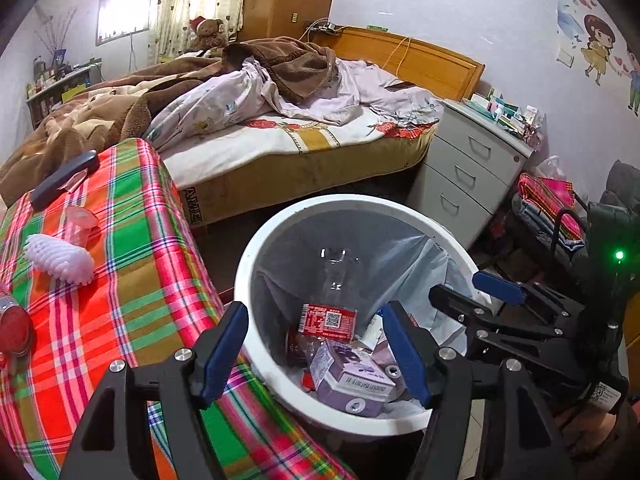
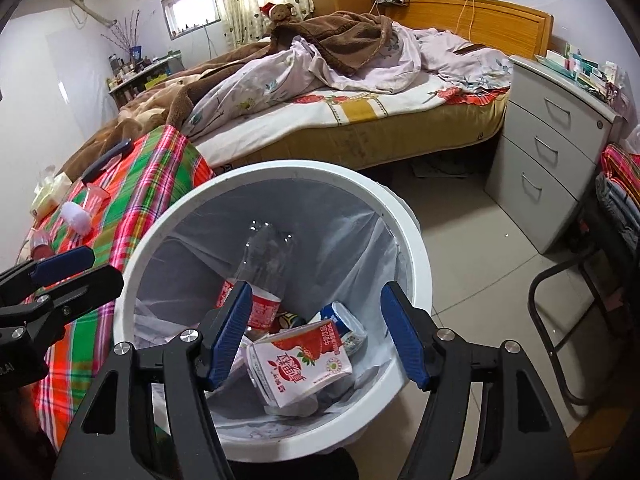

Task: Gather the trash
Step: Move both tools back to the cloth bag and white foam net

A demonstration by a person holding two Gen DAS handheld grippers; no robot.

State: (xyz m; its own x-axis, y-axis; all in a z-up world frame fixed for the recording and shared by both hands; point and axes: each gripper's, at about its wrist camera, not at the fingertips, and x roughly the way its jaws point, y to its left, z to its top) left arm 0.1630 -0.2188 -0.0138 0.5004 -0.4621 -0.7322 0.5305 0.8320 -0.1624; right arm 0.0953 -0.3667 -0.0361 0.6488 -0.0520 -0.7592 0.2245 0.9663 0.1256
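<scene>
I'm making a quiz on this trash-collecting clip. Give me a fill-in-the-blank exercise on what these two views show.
1. Both the left gripper and the right gripper hover over the white ____ with jaws apart.
2. The strawberry carton lies ____ the bin.
3. The white brush lies on the ____ cloth.
4. Beside the bed stands a grey unit with three ____.

Missing words: bin; inside; plaid; drawers

— Surface? 
— Table under a red-green-orange plaid cloth (image 1: 132, 264). 
— Items on it? 
— Dark flat handled tool (image 1: 64, 180) at 11 o'clock; white bristly plastic brush (image 1: 60, 258) at 9; clear pink plastic piece (image 1: 82, 218) between them; red round-capped container (image 1: 14, 326) at 8.
</scene>
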